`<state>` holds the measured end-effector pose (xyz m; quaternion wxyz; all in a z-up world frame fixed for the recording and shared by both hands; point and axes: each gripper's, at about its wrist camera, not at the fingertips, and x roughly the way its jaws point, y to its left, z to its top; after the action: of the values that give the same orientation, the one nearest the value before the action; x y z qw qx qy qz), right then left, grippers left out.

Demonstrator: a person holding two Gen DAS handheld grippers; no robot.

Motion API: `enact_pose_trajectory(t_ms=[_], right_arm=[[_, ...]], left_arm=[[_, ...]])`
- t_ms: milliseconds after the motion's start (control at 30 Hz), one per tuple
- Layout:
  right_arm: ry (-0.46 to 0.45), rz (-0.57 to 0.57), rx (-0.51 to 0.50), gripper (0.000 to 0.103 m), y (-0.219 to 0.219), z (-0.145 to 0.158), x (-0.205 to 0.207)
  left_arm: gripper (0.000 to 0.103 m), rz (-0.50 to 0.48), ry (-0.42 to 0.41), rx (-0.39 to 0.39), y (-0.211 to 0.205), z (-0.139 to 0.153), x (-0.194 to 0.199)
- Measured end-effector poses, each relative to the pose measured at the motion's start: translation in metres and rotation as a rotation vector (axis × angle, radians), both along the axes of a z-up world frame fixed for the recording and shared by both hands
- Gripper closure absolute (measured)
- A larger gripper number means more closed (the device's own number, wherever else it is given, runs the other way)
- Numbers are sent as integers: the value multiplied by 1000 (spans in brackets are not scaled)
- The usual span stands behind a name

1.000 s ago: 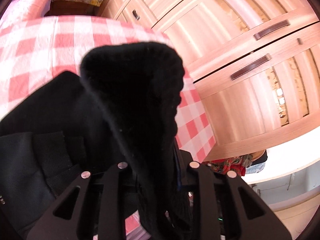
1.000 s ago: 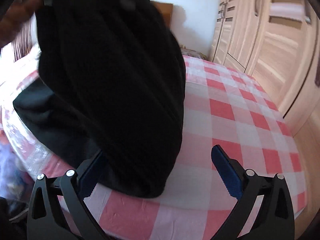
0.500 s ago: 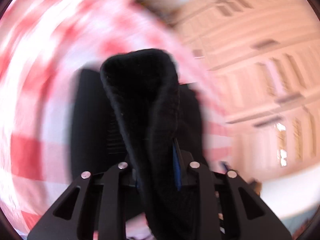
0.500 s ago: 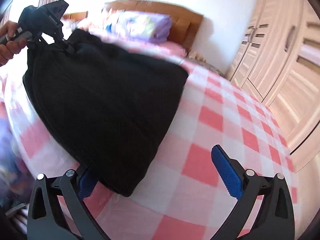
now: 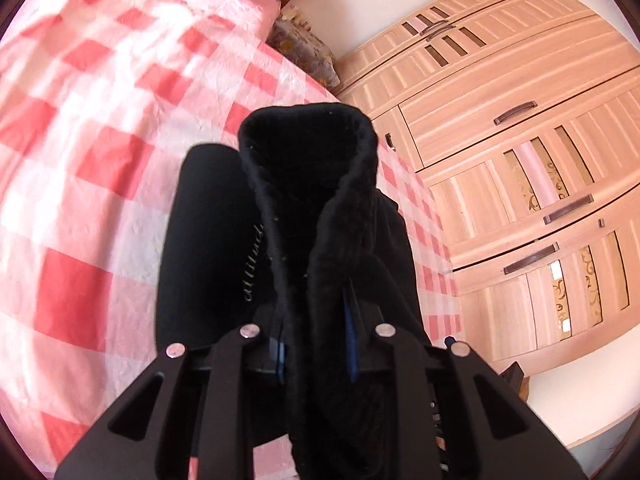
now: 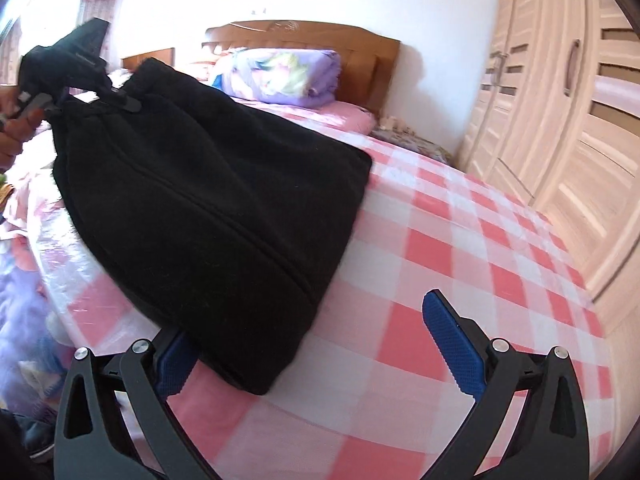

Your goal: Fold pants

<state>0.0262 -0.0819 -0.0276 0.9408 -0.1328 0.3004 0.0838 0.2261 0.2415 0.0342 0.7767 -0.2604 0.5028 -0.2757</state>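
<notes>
The black fleece pants (image 6: 208, 200) hang from my left gripper and drape down onto the red-and-white checked bed (image 6: 460, 264). My left gripper (image 5: 316, 344) is shut on a bunched fold of the pants (image 5: 308, 184), which stands up between its fingers. The left gripper also shows in the right wrist view (image 6: 60, 68), at the top left, lifted above the bed. My right gripper (image 6: 316, 344) is open and empty. It sits low at the pants' near bottom edge, with its left blue pad (image 6: 174, 364) under the cloth.
A wooden headboard (image 6: 304, 40) and a folded purple quilt (image 6: 280, 76) lie at the far end of the bed. A light wood wardrobe (image 5: 520, 160) stands along the right side. Purple bedding (image 6: 20, 320) lies at the left.
The left gripper swung the pants up and away toward the headboard. The cloth stretched out and laid down along the bed. The right gripper stayed open near the bottom edge.
</notes>
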Motion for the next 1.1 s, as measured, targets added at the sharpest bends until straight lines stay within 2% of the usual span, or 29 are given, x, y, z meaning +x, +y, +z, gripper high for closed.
enact_pose_trajectory(t_ms=[100, 167, 233, 267, 300, 333, 367, 400, 433, 467, 533, 633, 733, 800, 833, 900, 933, 967, 1000, 1033, 1067, 1100], right_arm=[[10, 44, -15, 5, 10, -8, 4], [47, 49, -5, 5, 8, -14, 6], [68, 69, 40, 5, -1, -12, 3], [68, 103, 80, 5, -7, -8, 0], [68, 148, 127, 5, -14, -4, -5], [68, 200, 188, 5, -21, 2, -12], [57, 252, 287, 5, -34, 10, -17], [42, 273, 367, 5, -45, 18, -19], [26, 270, 429, 5, -56, 27, -16], [18, 252, 463, 5, -62, 35, -9], [27, 192, 513, 5, -75, 45, 17], [102, 115, 556, 4, -78, 51, 80], [170, 95, 528, 4, -59, 53, 139], [229, 128, 495, 4, -31, 53, 175], [273, 142, 467, 4, -16, 49, 191], [369, 176, 313, 4, 31, 37, 221], [407, 175, 199, 5, 53, 27, 241], [427, 129, 140, 4, 60, 18, 255], [469, 72, 143, 4, 57, 7, 275], [522, 39, 223, 4, 48, 0, 291], [519, 18, 297, 4, 40, 3, 298], [536, 3, 329, 4, 37, 4, 302]], left_arm=[[81, 45, 40, 13, 18, -11, 5], [72, 29, 116, 28, 21, -38, 10], [64, 50, 126, -73, 32, -52, 8], [59, 61, 117, -114, 39, -49, 5], [39, 96, 97, -135, 47, -43, 0], [8, 163, 61, -133, 58, -32, -7], [2, 269, 1, -100, 73, -17, -19], [2, 356, -55, -50, 84, -3, -32], [3, 392, -100, -6, 86, 11, -44], [3, 355, -156, -2, 79, 27, -56], [3, 188, -259, -36, 40, 53, -77], [3, 14, -324, 112, -36, 66, -91], [3, -150, -340, 323, -113, 44, -97], [3, -177, -331, 435, -136, 18, -94], [3, -178, -322, 466, -137, 5, -94], [2, -176, -349, 537, -143, -14, -97], [2, -181, -371, 553, -140, -19, -105], [2, -183, -369, 558, -138, -23, -110], [2, -184, -365, 561, -136, -25, -112], [2, -191, -363, 565, -135, -28, -112], [2, -200, -361, 569, -134, -31, -112], [2, -205, -358, 569, -132, -32, -113]])
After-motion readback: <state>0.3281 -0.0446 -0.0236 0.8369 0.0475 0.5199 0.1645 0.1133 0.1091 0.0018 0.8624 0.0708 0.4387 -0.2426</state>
